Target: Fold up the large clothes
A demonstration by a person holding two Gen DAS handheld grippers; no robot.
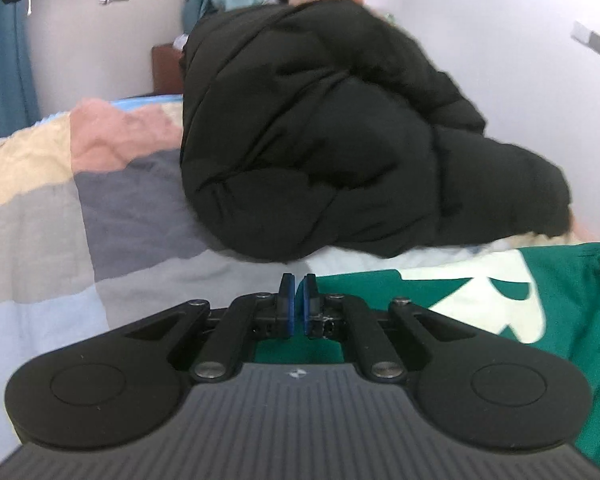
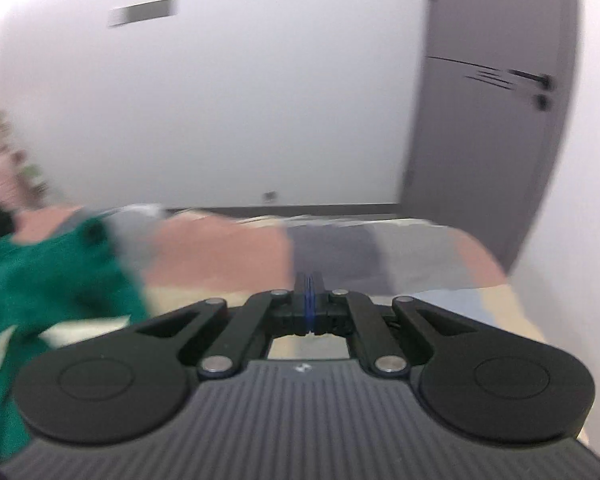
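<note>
A green garment with a white print [image 1: 480, 304] lies on the bed, low and right in the left wrist view. My left gripper [image 1: 298, 280] hovers over its near edge, shut, with only a sliver between its blue pads and nothing held. A bulky black puffer jacket [image 1: 340, 132] is heaped behind it. The right wrist view is blurred: the same green garment [image 2: 48, 296] lies at the left, and my right gripper [image 2: 309, 278] is shut and empty above the patchwork quilt [image 2: 340, 252], off to the right of the garment.
The patchwork quilt [image 1: 60, 220] covers the bed. Hanging clothes and a blue curtain [image 1: 0, 48] fill the back left. A white wall [image 2: 240, 100] and a grey door [image 2: 496, 128] stand beyond the bed's far edge.
</note>
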